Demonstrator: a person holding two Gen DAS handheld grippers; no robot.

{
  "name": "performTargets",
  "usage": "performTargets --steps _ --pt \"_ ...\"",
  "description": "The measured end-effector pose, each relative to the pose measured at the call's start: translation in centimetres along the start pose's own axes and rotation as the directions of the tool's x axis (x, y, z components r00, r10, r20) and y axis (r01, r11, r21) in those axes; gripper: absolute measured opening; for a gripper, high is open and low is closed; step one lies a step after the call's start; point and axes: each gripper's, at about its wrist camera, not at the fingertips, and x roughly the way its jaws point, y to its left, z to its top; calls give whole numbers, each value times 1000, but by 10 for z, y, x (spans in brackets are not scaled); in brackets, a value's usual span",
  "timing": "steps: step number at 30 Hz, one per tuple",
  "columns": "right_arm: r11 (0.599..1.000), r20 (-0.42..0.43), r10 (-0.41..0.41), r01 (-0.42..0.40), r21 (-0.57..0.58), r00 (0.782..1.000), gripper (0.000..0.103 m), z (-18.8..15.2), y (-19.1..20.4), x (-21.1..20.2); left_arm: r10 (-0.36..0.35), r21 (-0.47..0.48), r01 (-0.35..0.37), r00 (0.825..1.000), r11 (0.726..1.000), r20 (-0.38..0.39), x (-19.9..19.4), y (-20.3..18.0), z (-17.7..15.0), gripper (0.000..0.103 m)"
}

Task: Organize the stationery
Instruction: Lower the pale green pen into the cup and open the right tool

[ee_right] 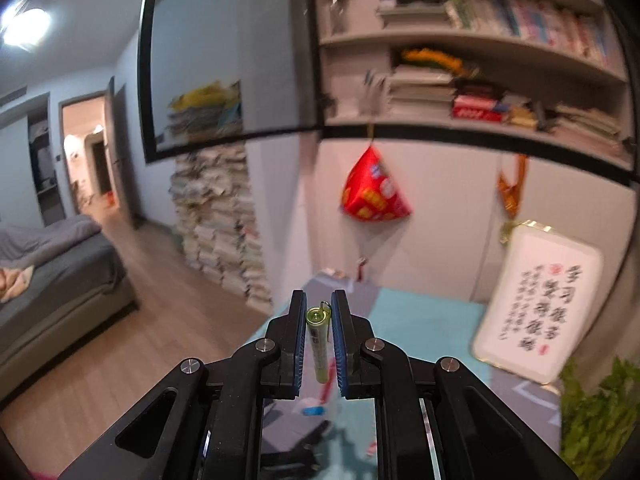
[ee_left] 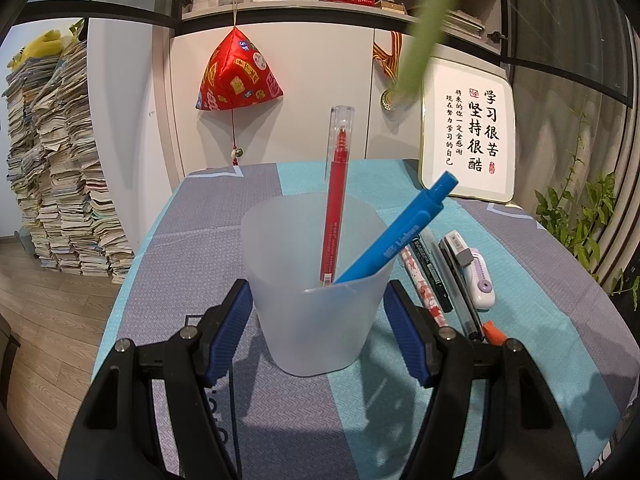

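Observation:
My left gripper (ee_left: 320,320) is shut on a translucent plastic cup (ee_left: 316,312) standing on the table; its blue pads press both sides. Inside the cup stand a red pen (ee_left: 335,208) and a blue pen (ee_left: 400,236), the blue one leaning right. My right gripper (ee_right: 319,336) is shut on a yellow-green pen (ee_right: 317,344), held nearly along the fingers, high above the table. In the left wrist view that green pen (ee_left: 424,32) shows as a blurred streak at the upper right, above the cup.
Right of the cup lie several pens (ee_left: 432,280), a purple-and-white correction tape (ee_left: 478,280) and an orange-tipped item (ee_left: 494,332) on the blue-grey tablecloth (ee_left: 208,216). A framed calligraphy board (ee_left: 470,132) leans at the back right, a plant (ee_left: 576,216) beside it.

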Motion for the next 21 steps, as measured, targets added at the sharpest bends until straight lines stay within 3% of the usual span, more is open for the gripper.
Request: performTargets --steps 8,21 --pt "998 -153 28 -19 61 988 13 -27 -9 63 -2 -3 2 1000 1000 -2 1 -1 -1 67" --pt "996 -229 38 -18 89 973 13 -44 -15 85 -2 -5 2 1000 1000 -6 3 -1 -1 67"
